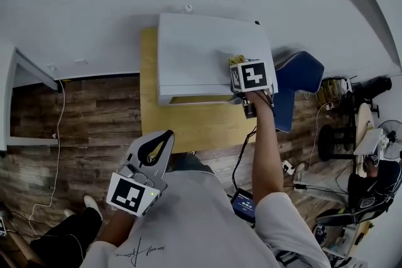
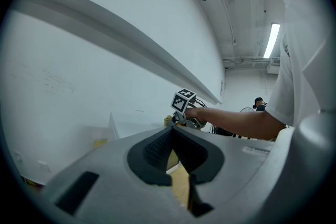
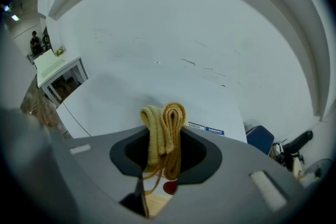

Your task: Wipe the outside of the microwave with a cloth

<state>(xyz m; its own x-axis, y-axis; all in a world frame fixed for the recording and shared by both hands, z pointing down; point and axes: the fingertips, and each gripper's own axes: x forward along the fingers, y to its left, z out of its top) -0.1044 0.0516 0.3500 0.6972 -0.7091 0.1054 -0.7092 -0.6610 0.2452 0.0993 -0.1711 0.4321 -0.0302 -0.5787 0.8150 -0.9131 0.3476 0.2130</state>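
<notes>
A white microwave [image 1: 195, 56] stands on a yellow wooden table [image 1: 188, 125] against the wall. My right gripper [image 1: 238, 66] is over the right part of the microwave's top, shut on a folded yellow cloth [image 1: 236, 60]. In the right gripper view the cloth [image 3: 165, 131] is pinched between the jaws of that gripper [image 3: 164, 147], with the white microwave top [image 3: 126, 99] just beyond it. My left gripper [image 1: 165, 138] hangs below the table's front edge, near my body, shut with nothing in it. The left gripper view shows its fingertips [image 2: 169, 140] meeting and the microwave [image 2: 134, 124] farther off.
A blue chair [image 1: 301, 81] stands right of the table. A white cabinet [image 1: 12, 94] is at the far left and a thin cable [image 1: 59, 135] trails over the wooden floor. Stands, a fan [image 1: 386, 135] and gear crowd the right side.
</notes>
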